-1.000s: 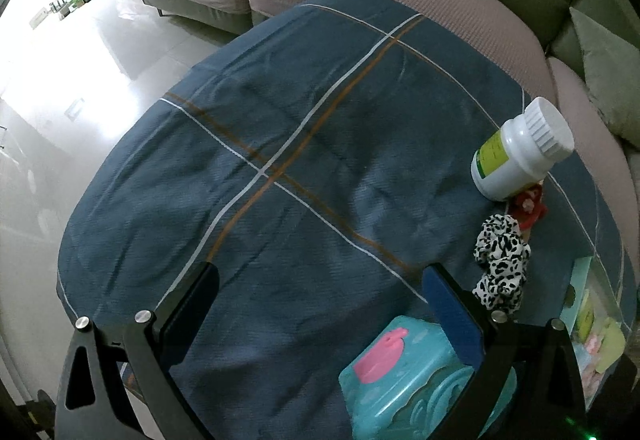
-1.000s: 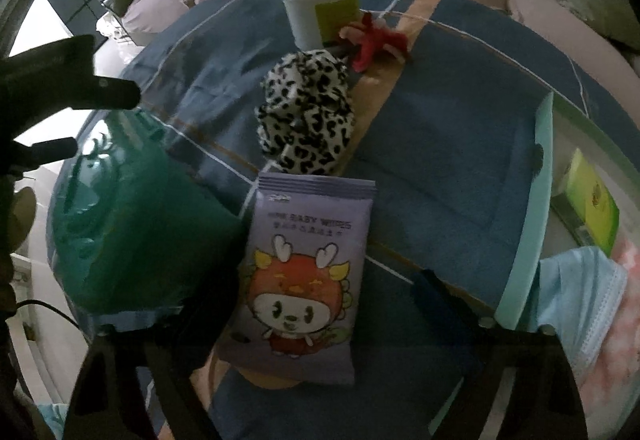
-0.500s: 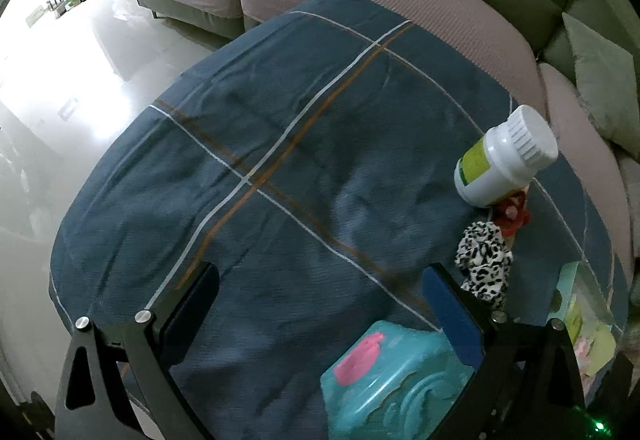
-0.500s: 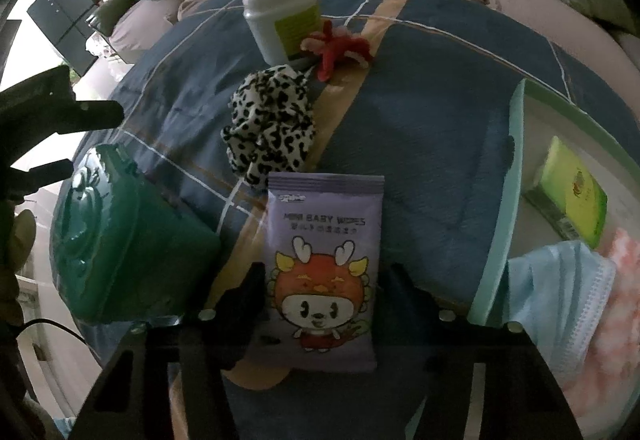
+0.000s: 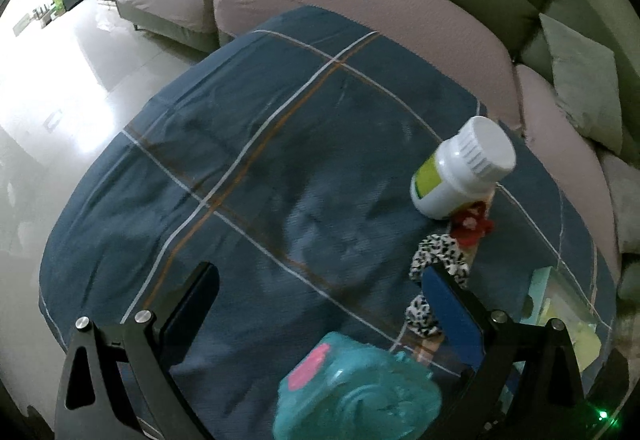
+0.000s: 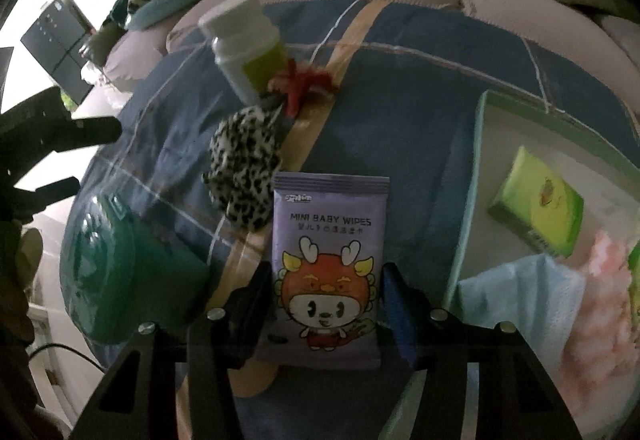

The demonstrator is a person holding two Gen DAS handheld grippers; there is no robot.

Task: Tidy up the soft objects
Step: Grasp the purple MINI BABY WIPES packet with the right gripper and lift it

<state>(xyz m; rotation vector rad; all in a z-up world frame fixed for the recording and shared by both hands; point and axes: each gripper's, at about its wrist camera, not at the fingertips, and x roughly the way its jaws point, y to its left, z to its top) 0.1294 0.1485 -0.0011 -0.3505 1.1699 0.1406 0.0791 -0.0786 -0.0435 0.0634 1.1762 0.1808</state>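
Right claw (image 6: 326, 304) has closed in since a second ago and now clenches the baby wipes pack (image 6: 328, 264), near the counter's front edge beside the tray (image 6: 478, 176). Grasp made; transfer to tray likely next. Left claw (image 5: 320, 304) hovers released.

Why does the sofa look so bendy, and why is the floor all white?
Left wrist view: the fisheye lens curves the sofa, and window glare whitens the floor. Right wrist view: dim, edges blurry, but the baby wipes pack is sharp.
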